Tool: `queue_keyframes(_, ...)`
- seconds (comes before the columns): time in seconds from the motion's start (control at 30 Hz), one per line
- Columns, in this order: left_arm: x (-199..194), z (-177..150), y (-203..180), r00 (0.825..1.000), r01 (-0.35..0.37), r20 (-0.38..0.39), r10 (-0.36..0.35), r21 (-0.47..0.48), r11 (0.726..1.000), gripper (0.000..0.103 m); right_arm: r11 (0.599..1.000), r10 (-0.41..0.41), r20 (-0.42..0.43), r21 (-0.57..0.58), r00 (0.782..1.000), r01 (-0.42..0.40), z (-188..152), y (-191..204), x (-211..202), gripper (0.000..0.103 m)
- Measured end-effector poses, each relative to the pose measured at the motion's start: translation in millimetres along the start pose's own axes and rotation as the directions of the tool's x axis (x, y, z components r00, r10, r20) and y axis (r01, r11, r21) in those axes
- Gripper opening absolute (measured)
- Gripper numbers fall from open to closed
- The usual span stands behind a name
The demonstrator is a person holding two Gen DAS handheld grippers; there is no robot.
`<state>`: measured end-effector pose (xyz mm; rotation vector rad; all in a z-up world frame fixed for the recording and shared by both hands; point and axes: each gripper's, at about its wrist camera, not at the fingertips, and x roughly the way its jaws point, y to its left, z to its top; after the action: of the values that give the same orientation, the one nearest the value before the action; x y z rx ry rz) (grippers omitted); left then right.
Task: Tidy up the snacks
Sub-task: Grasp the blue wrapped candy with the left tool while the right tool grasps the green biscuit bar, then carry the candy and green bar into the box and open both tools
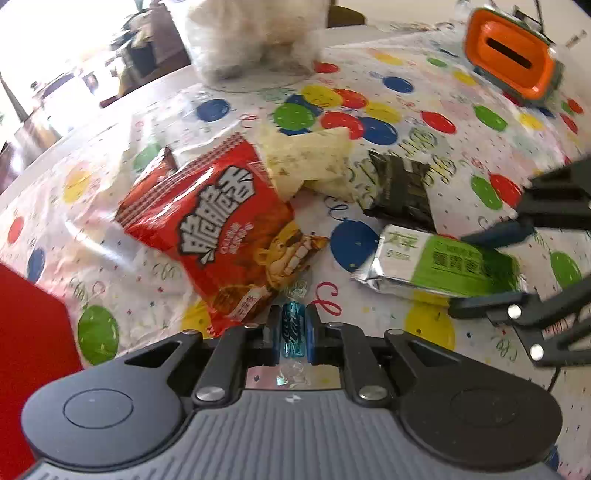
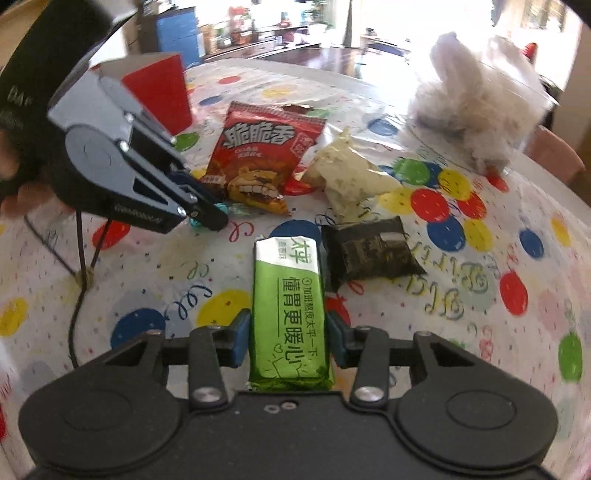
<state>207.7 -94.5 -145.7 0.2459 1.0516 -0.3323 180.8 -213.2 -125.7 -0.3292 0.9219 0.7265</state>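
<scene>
The left gripper [image 1: 293,332] has its fingers squeezed tight on a small blue wrapped candy [image 1: 293,334], low over the worktop [image 1: 155,291] with its balloon cloth. The right gripper [image 2: 288,341] has its fingers pressed on both sides of a green snack bar [image 2: 288,306]. A red snack bag [image 1: 218,218], a pale packet [image 1: 310,162] and a dark packet [image 1: 400,190] lie near each other beyond them.

Bright windows [image 2: 399,18]; dark cluttered counter [image 2: 258,40] behind
</scene>
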Motion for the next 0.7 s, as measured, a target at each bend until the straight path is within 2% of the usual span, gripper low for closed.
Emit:
queue_keyframes(0.27,-19.3,-9.2,9.6,1.000,0.006,0.017,-0.004,-0.109,0.994,0.012,0.982,-0.013,0.030,0.189,0.999,0.007,-3.3,7.3,-23.1,0.042)
queue_keyframes(0.7,-73.6,-36.1,30.4,0.996,0.047,0.083,-0.030,-0.210,0.977,0.012,0.966,-0.068,0.073,0.253,0.995,0.048,8.5,52.0,-64.0,0.042)
